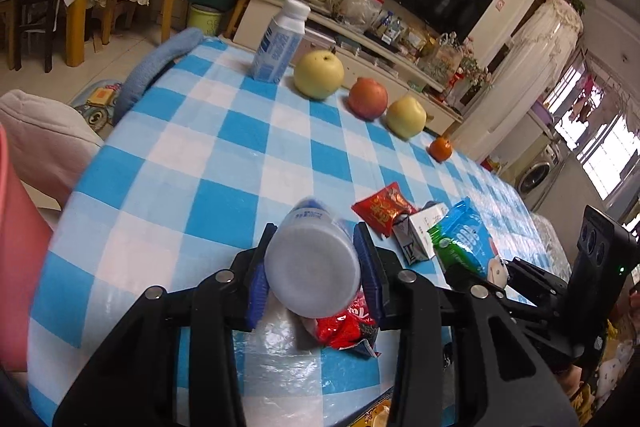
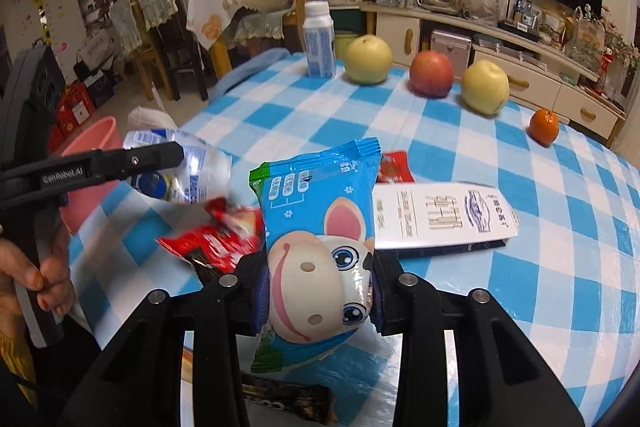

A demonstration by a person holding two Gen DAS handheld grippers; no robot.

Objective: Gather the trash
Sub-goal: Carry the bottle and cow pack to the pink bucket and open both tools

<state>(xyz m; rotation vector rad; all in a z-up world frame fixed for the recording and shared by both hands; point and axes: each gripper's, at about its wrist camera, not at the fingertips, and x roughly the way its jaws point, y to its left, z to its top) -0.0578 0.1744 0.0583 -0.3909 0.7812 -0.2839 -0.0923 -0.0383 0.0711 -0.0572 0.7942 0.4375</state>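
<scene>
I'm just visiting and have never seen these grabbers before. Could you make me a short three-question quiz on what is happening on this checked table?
1. True or false: the left gripper is shut on a white plastic bottle.
2. What is the right gripper holding? A) the orange B) a blue snack bag with a cartoon cow C) the white carton
3. How many pieces of fruit stand in the row at the far edge of the checked tablecloth?

Key: 1 true. 2 B, the blue snack bag. 3 four: pear, apple, second pear, orange.
</scene>
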